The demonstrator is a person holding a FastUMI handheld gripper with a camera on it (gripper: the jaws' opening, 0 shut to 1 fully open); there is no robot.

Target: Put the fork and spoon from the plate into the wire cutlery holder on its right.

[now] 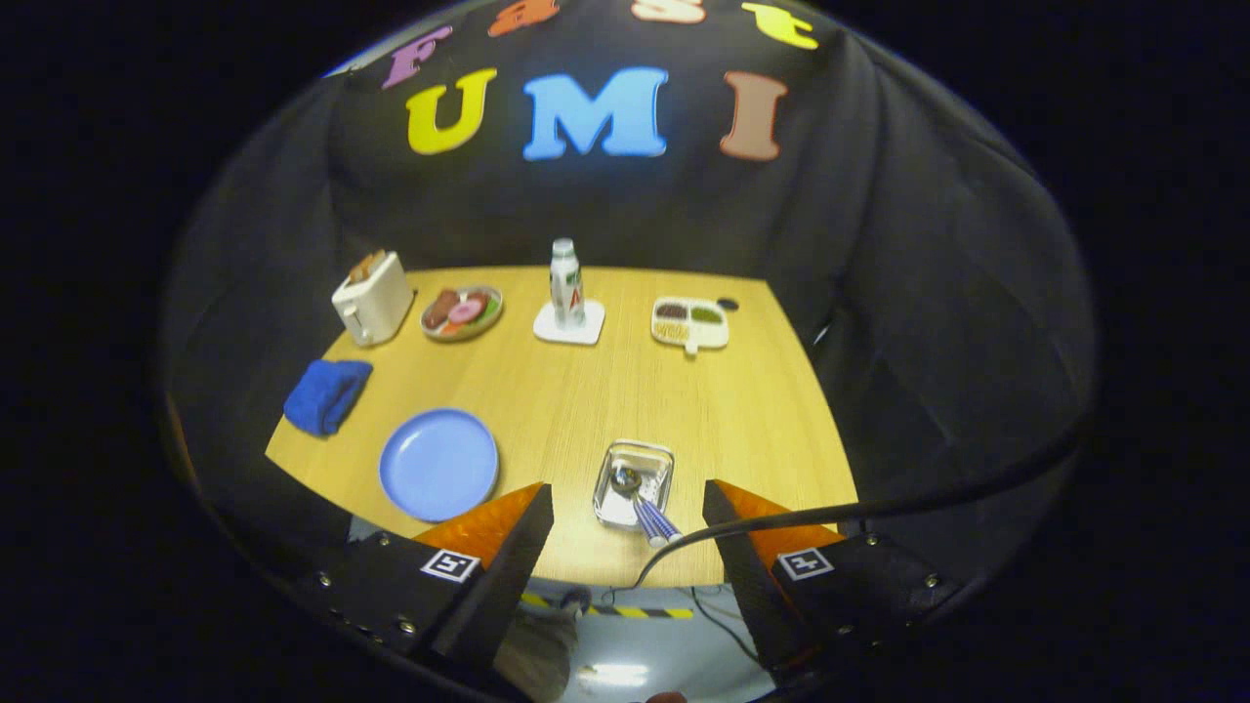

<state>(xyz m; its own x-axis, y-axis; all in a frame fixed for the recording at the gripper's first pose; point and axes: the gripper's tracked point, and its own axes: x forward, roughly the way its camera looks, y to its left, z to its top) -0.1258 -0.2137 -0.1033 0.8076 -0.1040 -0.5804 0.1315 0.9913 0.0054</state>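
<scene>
The blue plate lies bare on the wooden table, just beyond my left finger. To its right stands the wire cutlery holder, seen from above. A spoon bowl rests inside it, and two blue-handled pieces stick out of it toward me. My gripper hangs high above the table's near edge, open, with nothing between its fingers. The holder lies between and below the fingertips.
At the table's far side stand a white toaster, a plate of toy food, a bottle on a white coaster and a divided white tray. A folded blue cloth lies at the left edge. A black cable crosses the right finger.
</scene>
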